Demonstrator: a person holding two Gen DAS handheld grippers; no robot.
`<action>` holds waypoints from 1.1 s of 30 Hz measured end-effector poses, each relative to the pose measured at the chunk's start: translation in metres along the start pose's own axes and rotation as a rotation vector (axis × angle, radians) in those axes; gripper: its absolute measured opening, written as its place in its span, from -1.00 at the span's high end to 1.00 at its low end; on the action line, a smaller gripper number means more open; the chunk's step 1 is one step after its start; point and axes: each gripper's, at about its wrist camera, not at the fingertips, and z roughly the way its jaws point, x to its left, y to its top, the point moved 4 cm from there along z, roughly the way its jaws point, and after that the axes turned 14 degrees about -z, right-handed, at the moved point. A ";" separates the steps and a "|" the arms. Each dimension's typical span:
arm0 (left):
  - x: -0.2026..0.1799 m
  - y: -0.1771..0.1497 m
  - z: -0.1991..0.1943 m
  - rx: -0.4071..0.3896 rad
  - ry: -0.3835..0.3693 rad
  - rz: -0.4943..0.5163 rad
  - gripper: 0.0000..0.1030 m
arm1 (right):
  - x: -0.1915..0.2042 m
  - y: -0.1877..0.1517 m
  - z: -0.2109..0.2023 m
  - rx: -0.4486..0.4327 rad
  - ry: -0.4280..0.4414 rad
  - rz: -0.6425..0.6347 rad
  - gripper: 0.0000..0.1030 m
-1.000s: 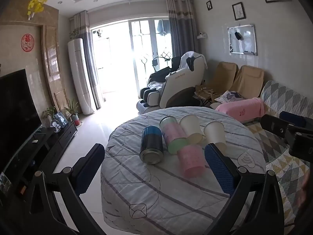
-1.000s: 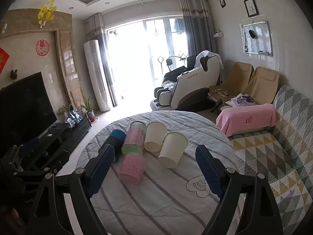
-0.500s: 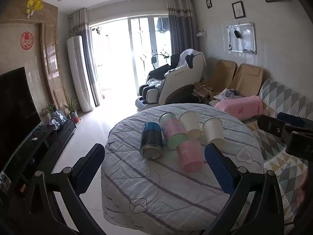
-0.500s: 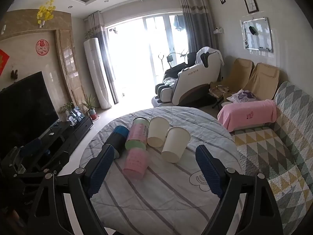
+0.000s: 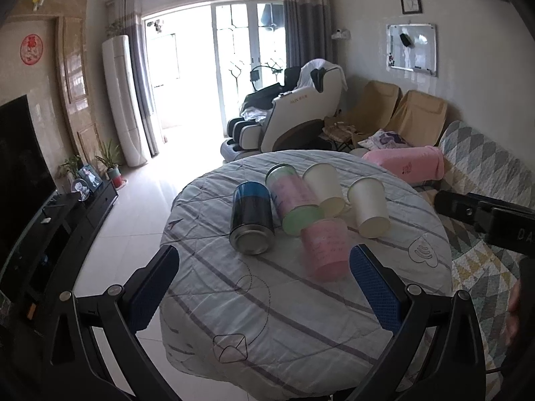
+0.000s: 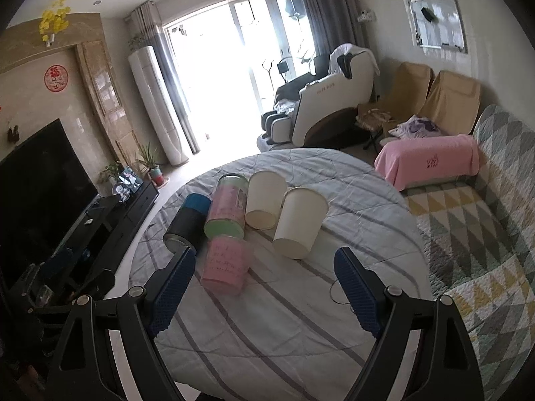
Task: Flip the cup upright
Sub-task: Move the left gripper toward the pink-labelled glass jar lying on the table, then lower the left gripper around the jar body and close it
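Several cups lie on their sides in a cluster on the round table (image 5: 301, 317): a blue and black can-like cup (image 5: 251, 222), a pink and green cup (image 5: 294, 204), a pink cup (image 5: 326, 249) and two white paper cups (image 5: 325, 188) (image 5: 369, 206). In the right wrist view the pink cup (image 6: 227, 265) lies nearest, with a white cup (image 6: 299, 222) to its right. My left gripper (image 5: 264, 289) is open and empty, short of the cups. My right gripper (image 6: 265, 292) is open and empty, just before the pink cup.
The table (image 6: 301, 327) has a striped grey cloth. A sofa with a patterned cover (image 6: 485, 234) and a pink blanket (image 6: 431, 160) stand on the right. A TV and low cabinet (image 6: 110, 214) are at the left. The right gripper's body (image 5: 485, 217) shows in the left wrist view.
Both grippers have moved a little closer to the cups, which now look larger. The cups have not moved. Both grippers stay open.
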 end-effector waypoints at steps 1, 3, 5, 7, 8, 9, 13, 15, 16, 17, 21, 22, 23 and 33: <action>-0.001 0.001 0.002 0.002 -0.003 0.001 -1.00 | 0.001 0.001 0.003 0.006 0.003 -0.003 -0.68; -0.003 0.001 0.008 0.003 -0.006 0.005 -1.00 | 0.003 0.003 0.009 0.016 0.008 -0.008 -0.68; -0.004 0.002 0.009 0.004 -0.008 0.005 -1.00 | 0.007 0.004 0.014 0.023 0.010 -0.015 -0.68; -0.005 0.004 0.015 0.012 -0.011 0.005 -1.00 | 0.009 0.007 0.018 0.032 0.012 -0.018 -0.68; -0.006 0.005 0.017 0.015 -0.012 0.004 -1.00 | 0.010 0.007 0.020 0.037 0.014 -0.016 -0.68; -0.006 0.005 0.020 0.021 -0.015 0.006 -1.00 | 0.010 0.008 0.023 0.048 0.018 -0.014 -0.68; -0.011 0.004 0.032 0.056 -0.026 0.014 -1.00 | 0.010 0.008 0.033 0.080 0.029 -0.005 -0.68; -0.014 0.000 0.039 0.077 -0.029 0.029 -1.00 | 0.011 0.007 0.040 0.105 0.038 0.001 -0.68; -0.016 -0.003 0.044 0.089 -0.030 0.033 -1.00 | 0.010 0.006 0.044 0.120 0.051 0.009 -0.68; -0.017 -0.007 0.048 0.106 -0.031 0.037 -1.00 | 0.010 0.004 0.049 0.139 0.070 0.023 -0.68; -0.023 -0.017 0.063 0.156 -0.033 0.065 -1.00 | 0.009 -0.002 0.069 0.205 0.106 0.065 -0.68; -0.023 -0.018 0.065 0.162 -0.035 0.070 -1.00 | 0.009 -0.004 0.071 0.216 0.109 0.065 -0.68; -0.023 -0.018 0.067 0.165 -0.037 0.068 -1.00 | 0.010 -0.005 0.075 0.228 0.112 0.065 -0.68; -0.032 -0.011 0.088 0.222 -0.058 0.063 -1.00 | -0.005 -0.004 0.077 0.229 0.081 0.076 -0.68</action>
